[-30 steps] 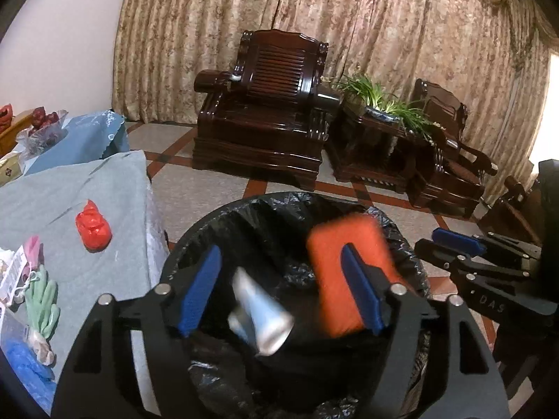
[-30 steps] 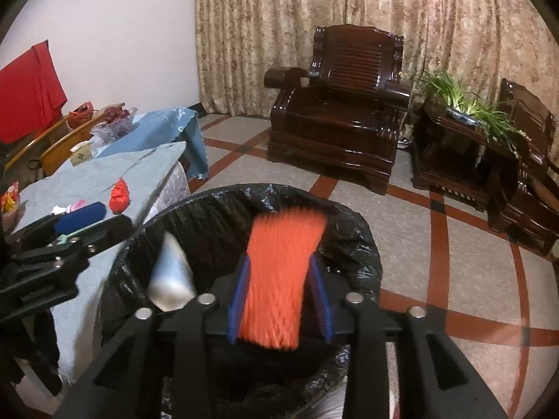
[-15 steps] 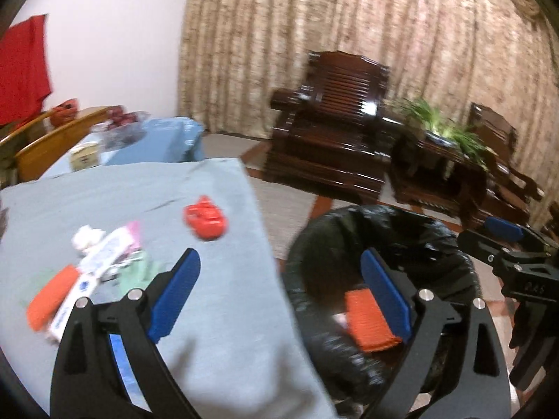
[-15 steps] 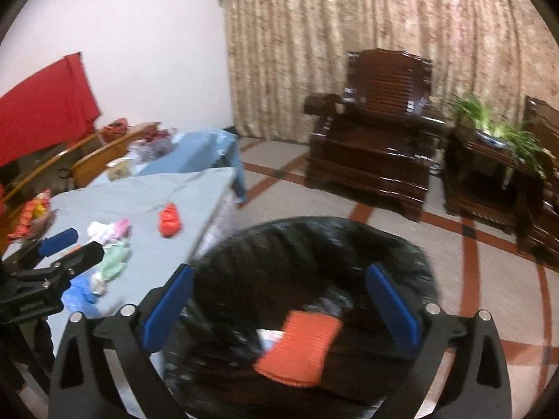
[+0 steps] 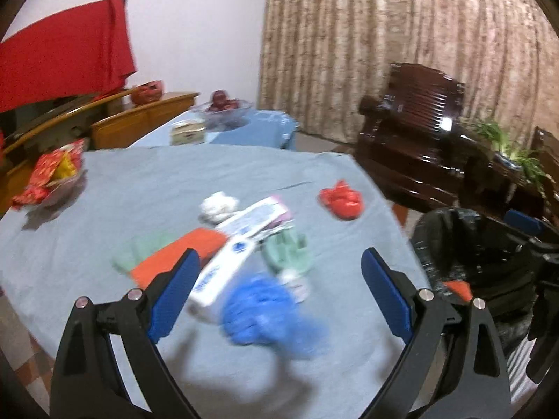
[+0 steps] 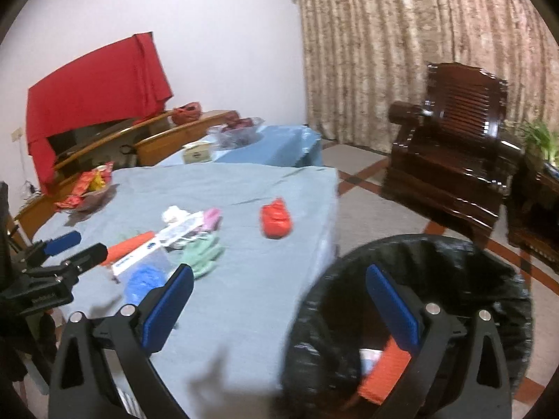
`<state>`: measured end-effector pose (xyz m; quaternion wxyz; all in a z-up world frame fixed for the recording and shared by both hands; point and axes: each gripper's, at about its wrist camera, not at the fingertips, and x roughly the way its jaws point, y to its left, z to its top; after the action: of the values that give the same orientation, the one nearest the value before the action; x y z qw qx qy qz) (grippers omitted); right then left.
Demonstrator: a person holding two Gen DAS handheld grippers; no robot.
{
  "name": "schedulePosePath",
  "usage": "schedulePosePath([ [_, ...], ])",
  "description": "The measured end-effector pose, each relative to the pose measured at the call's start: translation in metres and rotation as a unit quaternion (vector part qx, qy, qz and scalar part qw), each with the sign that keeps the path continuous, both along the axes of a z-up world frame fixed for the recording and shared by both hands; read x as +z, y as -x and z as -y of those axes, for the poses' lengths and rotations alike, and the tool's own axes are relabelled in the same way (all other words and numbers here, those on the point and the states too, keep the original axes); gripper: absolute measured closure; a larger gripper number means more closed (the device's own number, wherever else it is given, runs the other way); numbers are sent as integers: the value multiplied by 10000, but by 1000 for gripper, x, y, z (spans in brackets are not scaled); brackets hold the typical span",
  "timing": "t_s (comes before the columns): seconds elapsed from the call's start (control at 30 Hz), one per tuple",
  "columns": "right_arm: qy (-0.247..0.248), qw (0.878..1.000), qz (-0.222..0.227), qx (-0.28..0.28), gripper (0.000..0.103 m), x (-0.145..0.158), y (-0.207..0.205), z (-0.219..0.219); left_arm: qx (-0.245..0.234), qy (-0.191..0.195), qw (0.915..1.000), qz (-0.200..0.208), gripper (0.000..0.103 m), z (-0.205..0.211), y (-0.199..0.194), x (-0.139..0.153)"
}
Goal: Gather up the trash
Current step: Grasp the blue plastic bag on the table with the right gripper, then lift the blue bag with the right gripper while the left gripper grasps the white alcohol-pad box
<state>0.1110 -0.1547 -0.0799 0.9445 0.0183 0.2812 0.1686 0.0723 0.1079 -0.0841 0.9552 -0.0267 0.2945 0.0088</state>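
A second earlier both grippers had been over the bin, the right one clamping the orange foam net. That net (image 6: 384, 372) lay inside the black-lined bin (image 6: 454, 255), behind the right gripper's (image 6: 279, 309) far finger. The right gripper's fingers stood wide and empty. The left gripper (image 5: 279, 291) had swung from the bin to the desk (image 5: 146, 181), its fingers wide and empty. Between them sat the blue crumpled bag (image 5: 269, 317), with the white box (image 5: 227, 269) and green glove (image 5: 286, 253) just beyond; the red wrapper (image 5: 341, 199) lay farther off.
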Motion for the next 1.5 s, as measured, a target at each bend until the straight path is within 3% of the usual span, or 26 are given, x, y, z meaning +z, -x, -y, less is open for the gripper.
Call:
schedulePosePath([
  [0.4,-34,9964,-97,838,8,-22,-7,-103,557,64,9982,-205,12,-77,21,-18],
  [0.5,163,9962,-98,852,11,-35,-8,-125,634,27,9976,-283,12,-90,25,-25],
  [0.87,283,9903,-570,1232,24,-78,-11,-183,865,72,9953,-425,12,-119,30,-44],
  [1.07,580,9855,-707,1427,25,-95,-13,-207,926,172,9943,-509,12,-128,30,-51],
  [1.33,688,9793,-1029,1601,59,-116,-17,-215,937,207,9941,-502,12,-131,30,-55],
  [1.5,661,9772,-1039,1728,73,-113,-13,-213,930,241,9942,-489,12,-129,30,-55],
])
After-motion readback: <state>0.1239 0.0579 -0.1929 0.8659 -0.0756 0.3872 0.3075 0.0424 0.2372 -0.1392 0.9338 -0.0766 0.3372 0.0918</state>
